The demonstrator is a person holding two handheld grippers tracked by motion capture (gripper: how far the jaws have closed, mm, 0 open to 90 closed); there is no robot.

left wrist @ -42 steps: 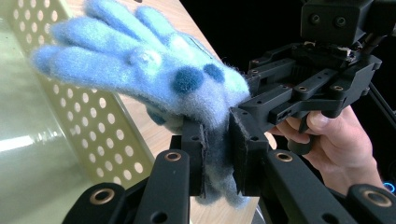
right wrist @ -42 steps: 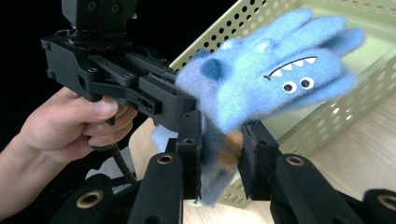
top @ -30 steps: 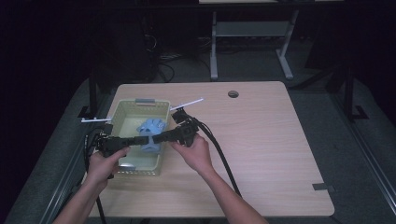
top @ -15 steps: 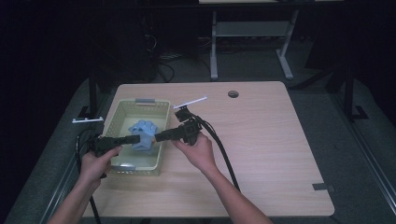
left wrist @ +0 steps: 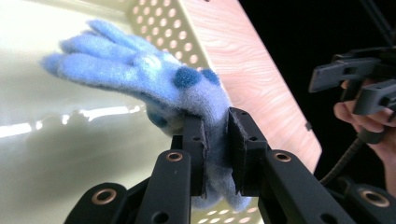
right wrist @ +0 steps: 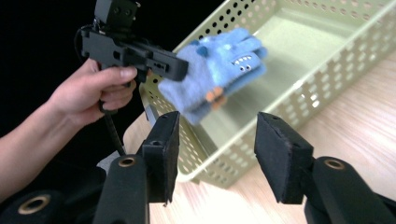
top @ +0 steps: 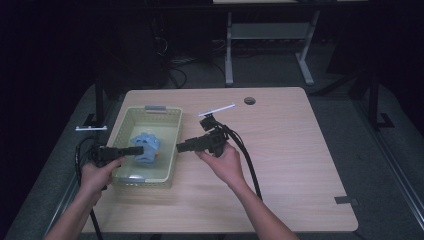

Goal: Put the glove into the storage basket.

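Observation:
A fuzzy blue glove [top: 146, 145] with darker spots hangs over the pale green perforated basket [top: 126, 124], and my left gripper [top: 141, 149] is shut on its cuff. In the left gripper view the two pads pinch the blue glove [left wrist: 154, 79] and its fingers point away over the basket's floor [left wrist: 56, 140]. My right gripper [top: 180, 147] hovers over the basket's right rim, its jaws just opened wider with nothing between them. From the right gripper view the glove [right wrist: 219, 65] hangs beyond my right gripper [right wrist: 215, 144], held by the left gripper [right wrist: 180, 70].
The basket sits at the left of a light wooden table [top: 300, 165]. A white strip [top: 216, 110] lies behind the right hand, near a round cable hole [top: 249, 100]. Black cables [top: 247, 160] trail from both grippers. Dark floor and desk legs lie beyond.
The right gripper let go of the glove, drew back to the right and opened. The left gripper moved left with the glove, which now hangs from it alone.

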